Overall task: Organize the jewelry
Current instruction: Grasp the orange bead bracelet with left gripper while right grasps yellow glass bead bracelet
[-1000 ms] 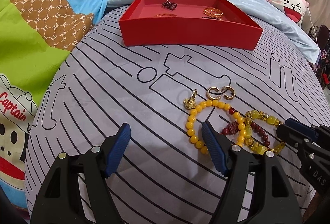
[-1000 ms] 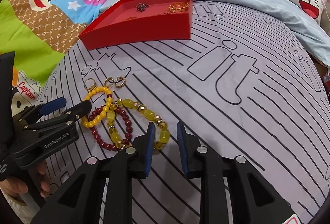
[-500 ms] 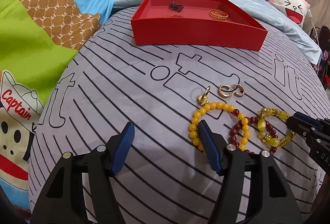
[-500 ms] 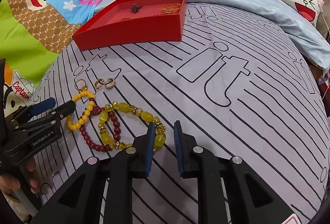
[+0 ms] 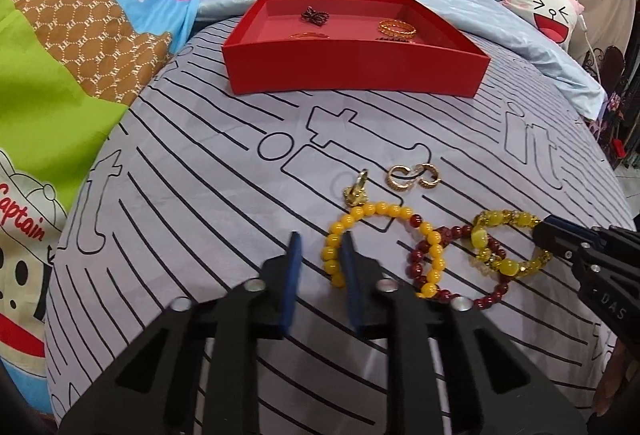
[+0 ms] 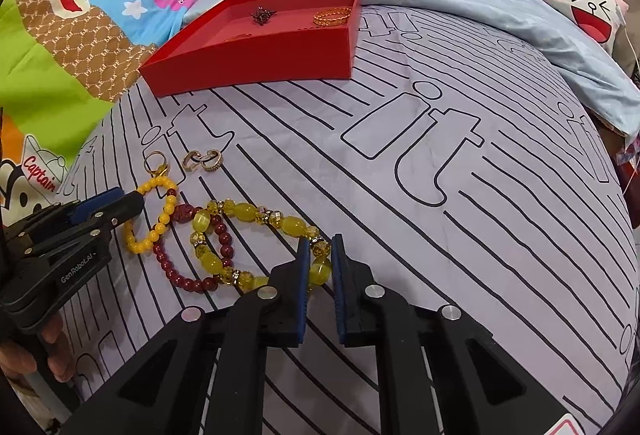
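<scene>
Three bead bracelets lie overlapping on the grey striped cloth: yellow (image 5: 384,209), dark red (image 5: 416,263) and yellow-green (image 5: 508,265). My left gripper (image 5: 320,247) is closing. The yellow bracelet's left arc lies between its jaws, against the right pad, and bare cloth shows up to the left pad. My right gripper (image 6: 320,251) is closing with a bead of the yellow-green bracelet (image 6: 248,213) pinched between its pads. Gold rings (image 5: 412,177) and a ring with a charm (image 5: 356,191) lie just beyond. The red tray (image 5: 352,71) at the back holds a gold bangle (image 5: 396,29) and a dark piece (image 5: 316,15).
A cartoon blanket (image 5: 60,83) covers the left side. A light blue sheet (image 5: 500,19) and a face cushion (image 5: 548,15) lie behind and right of the tray. A hand (image 6: 56,347) holds the left gripper at the lower left of the right wrist view.
The left jaws have narrowed from wide apart to a small gap around the yellow bracelet's left arc. The right jaws have drawn in a little onto the yellow-green bead.
</scene>
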Tool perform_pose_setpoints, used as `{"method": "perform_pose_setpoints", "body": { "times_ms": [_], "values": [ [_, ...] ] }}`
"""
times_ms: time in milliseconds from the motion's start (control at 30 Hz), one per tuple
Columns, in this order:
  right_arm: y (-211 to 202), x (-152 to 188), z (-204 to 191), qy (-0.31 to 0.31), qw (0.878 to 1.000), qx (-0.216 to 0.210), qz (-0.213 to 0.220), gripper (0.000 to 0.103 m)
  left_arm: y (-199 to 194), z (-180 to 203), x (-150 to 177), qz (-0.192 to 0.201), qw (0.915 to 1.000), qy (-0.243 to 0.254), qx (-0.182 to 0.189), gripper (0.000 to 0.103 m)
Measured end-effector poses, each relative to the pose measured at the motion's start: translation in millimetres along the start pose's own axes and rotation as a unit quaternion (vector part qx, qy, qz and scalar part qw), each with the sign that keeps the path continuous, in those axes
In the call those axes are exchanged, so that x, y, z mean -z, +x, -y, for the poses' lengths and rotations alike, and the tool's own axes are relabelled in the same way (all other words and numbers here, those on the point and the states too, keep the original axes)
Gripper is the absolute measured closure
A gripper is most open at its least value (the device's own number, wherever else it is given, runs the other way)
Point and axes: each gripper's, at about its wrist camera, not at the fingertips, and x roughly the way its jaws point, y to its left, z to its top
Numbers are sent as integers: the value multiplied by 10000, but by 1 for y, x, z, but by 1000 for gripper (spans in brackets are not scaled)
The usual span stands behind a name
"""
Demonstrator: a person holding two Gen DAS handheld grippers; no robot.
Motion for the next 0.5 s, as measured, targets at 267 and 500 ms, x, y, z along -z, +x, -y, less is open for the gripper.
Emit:
{"method": "perform_pose_setpoints", "body": {
  "times_ms": [267, 500],
  "values": [
    [-8, 4, 1, 56, 10000, -74, 21, 93, -4, -2, -1, -126, 9993, -210, 283, 96],
    [-30, -4, 1, 52, 9995, -150, 269, 94, -23, -1, -9, 3, 9989, -273, 389, 96]
  ]
}}
